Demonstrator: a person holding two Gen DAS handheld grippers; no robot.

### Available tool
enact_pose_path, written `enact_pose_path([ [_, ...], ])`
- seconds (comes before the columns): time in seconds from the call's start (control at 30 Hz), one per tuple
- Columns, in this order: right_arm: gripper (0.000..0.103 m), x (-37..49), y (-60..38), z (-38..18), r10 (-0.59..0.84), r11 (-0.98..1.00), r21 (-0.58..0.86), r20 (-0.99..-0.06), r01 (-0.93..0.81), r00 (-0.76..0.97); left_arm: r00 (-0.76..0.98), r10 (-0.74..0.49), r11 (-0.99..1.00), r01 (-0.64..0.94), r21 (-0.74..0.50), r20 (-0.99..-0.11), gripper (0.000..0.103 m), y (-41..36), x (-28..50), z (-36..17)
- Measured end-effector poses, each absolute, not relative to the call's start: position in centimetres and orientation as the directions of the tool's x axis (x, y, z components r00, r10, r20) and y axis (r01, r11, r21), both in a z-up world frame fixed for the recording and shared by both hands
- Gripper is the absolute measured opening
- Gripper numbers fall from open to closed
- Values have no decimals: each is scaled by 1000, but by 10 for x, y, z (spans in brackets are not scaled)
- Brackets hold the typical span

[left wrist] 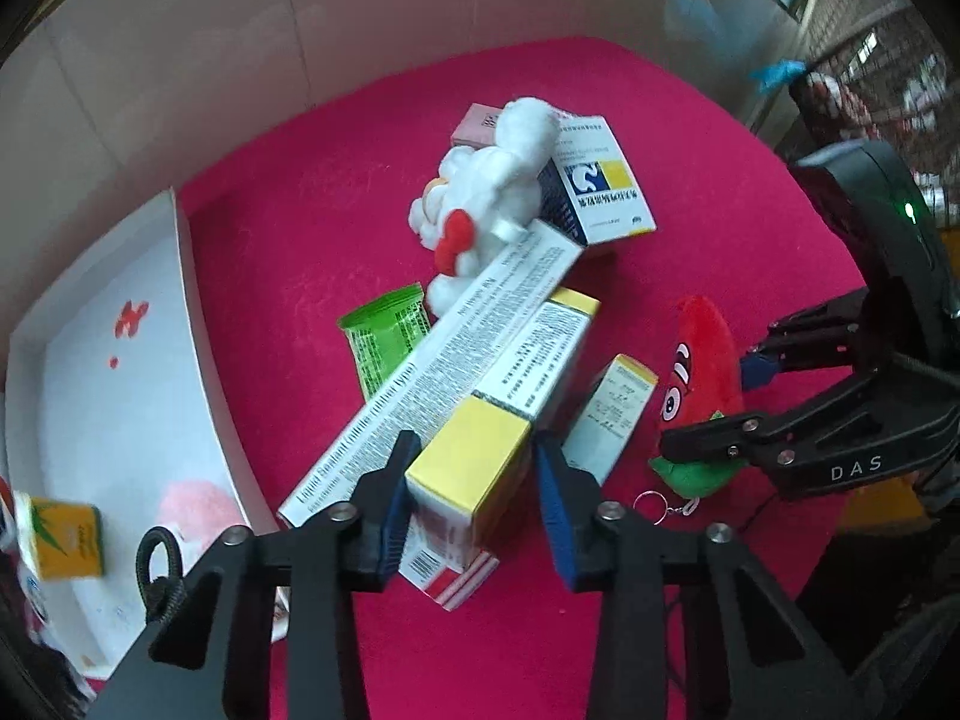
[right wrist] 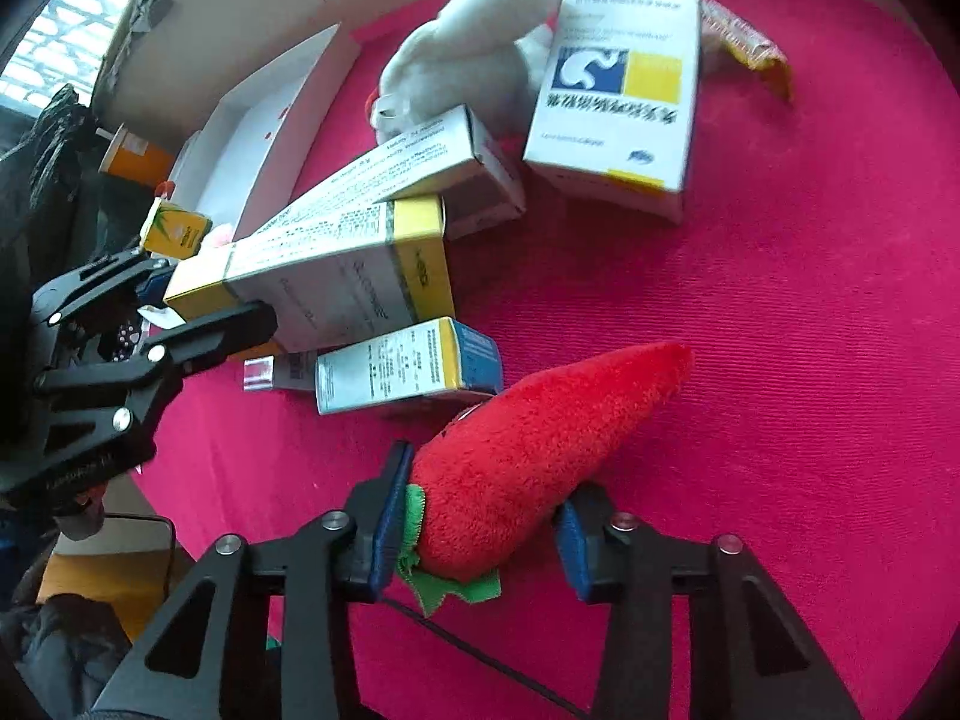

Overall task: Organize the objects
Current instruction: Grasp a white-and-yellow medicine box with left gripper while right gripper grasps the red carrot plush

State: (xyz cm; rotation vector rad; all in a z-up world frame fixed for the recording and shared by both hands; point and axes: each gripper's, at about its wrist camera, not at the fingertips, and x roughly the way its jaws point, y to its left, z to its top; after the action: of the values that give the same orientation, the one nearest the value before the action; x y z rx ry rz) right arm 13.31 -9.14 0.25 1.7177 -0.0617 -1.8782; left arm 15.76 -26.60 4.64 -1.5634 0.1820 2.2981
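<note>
Your left gripper (left wrist: 474,501) fingers straddle the yellow-ended box (left wrist: 480,450), unclenched | box axis points away | right gripper (right wrist: 480,531) fingers flank the red plush (right wrist: 540,450), grip uncertain.

A magenta-pink ribbed cloth (right wrist: 780,300) is seen across both views, and at the left of the left wrist view a white tray (left wrist: 180,276) marked with small red blotches is shown, with a yellow-orange carton (left wrist: 66,534) printed with green leaves at its lower left. At the centre of that view a white box with yellow ends (left wrist: 480,450) and black print is seen between blue-padded black fingers (left wrist: 396,504), beside a long white box (left wrist: 432,372) with black lettering, a bright green packet (left wrist: 387,336) and a white plush toy (left wrist: 480,186) bearing a red heart. In the upper part of the right wrist view a white box with a navy and yellow panel (right wrist: 618,102) is shown, and at lower centre a red plush chili (right wrist: 540,456) with a green frill.
</note>
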Motion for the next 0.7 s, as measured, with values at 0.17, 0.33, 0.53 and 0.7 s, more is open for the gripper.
enact_pose_path([
  [0.17, 46, 135, -66, 15, -451, -836, 408, -892, 367, -35, -358, 254, -947, -281, -156, -898, 29, -275, 167, 53],
  [0.33, 46, 132, -48, 30, -462, -843, 409, -883, 348, -81, -393, 291, -948, -239, -209, -872, 24, -280, 176, 63],
  [0.53, 46, 126, -38, 61, -490, -833, 410, -859, 372, -150, -455, 316, -947, -200, -250, -833, 19, -279, 184, 84],
  [0.7, 46, 117, -42, 88, -523, -816, 420, -829, 398, -198, -508, 320, -947, -180, -265, -800, 19, -278, 188, 105],
])
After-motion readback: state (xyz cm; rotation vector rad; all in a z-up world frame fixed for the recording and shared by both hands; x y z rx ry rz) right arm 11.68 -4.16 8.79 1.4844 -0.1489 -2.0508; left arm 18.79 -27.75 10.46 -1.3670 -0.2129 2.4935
